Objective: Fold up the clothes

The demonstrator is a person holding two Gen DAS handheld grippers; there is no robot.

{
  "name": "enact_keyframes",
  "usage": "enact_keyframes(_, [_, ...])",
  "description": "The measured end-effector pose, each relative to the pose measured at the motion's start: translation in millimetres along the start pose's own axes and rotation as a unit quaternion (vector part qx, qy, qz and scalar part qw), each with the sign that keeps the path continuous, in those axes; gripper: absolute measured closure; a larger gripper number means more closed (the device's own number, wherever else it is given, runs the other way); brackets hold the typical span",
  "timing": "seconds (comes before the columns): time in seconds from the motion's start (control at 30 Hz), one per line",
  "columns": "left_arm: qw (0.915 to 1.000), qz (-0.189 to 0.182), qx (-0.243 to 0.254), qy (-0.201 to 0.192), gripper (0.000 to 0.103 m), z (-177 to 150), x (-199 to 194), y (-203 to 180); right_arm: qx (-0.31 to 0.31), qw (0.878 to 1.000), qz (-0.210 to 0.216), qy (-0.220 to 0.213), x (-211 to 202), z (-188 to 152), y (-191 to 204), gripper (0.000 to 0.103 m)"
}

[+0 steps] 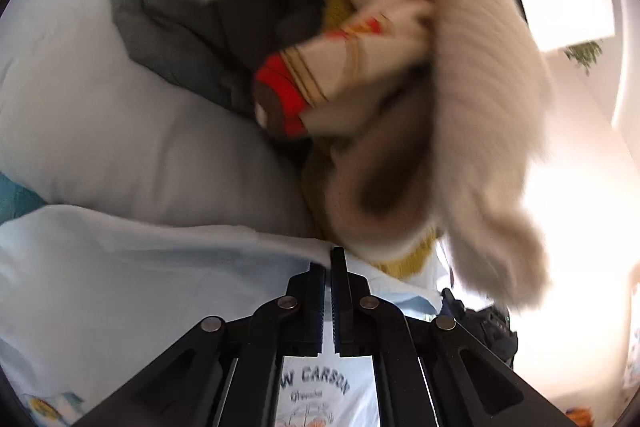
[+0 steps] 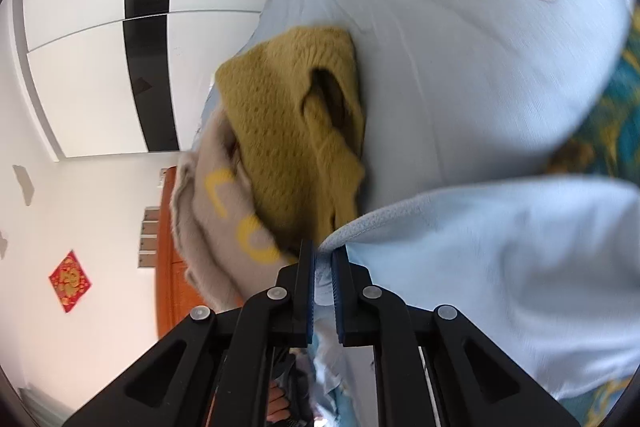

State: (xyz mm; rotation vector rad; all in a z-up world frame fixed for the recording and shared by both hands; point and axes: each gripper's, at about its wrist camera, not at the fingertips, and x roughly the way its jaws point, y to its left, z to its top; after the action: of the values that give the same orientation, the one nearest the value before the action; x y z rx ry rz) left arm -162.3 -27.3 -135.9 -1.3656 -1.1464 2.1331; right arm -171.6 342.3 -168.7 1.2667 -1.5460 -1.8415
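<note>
Both grippers had taken hold of the same garment, a pale blue T-shirt (image 1: 140,267), so the step in hand looked like the grasp that opens a fold. The left gripper (image 1: 331,259) had its jaws drawn together on a thin edge of the blue cloth, which ran out from the fingertips to the left and draped below them; through the gap lower down a printed white panel of the shirt showed. The right gripper (image 2: 323,255) was likewise clamped on the shirt (image 2: 500,267), on a rolled hem that curved away to the right of its tips. The shirt lay at the near edge of a bed with a light blue-grey quilt (image 1: 120,131), just in front of a heap of unfolded clothes — a mustard knit (image 2: 288,131), a beige sweater with yellow letters (image 2: 212,211), a fuzzy beige sleeve (image 1: 480,107) and a cream piece with red bands (image 1: 288,91) on a grey garment (image 1: 160,27). The next move, by my judgement, called for lifting both held edges together and keeping them taut and level — clear of the heap, so the mustard knit touching the hem was not dragged along.
</note>
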Motion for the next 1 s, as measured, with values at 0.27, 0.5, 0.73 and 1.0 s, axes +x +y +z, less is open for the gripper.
enact_keyframes(0.27, [0.9949, -0.017, -0.095, -0.030, 0.063, -1.2, 8.7, 22.9, 0.003, 0.999, -0.033, -0.007, 21.9, 12.9, -1.1, 0.090])
enact_keyframes(0.5, [0.9963, -0.008, -0.076, -0.039, 0.046, -10.1, -21.3, 10.0, -0.071, 0.995, -0.043, -0.059, -26.7, 12.4, 29.9, 0.047])
enact_keyframes(0.73, [0.9983, 0.037, -0.023, -0.040, 0.044, -42.3, -70.0, 0.2, -0.045, 0.969, -0.136, -0.199, -196.7, -33.3, -8.0, 0.047])
enact_keyframes(1.0, [0.9973, 0.067, -0.017, -0.024, 0.043, -58.6, -119.1, 25.7, 0.136, 0.886, -0.263, -0.356, -396.2, -101.6, -122.2, 0.055])
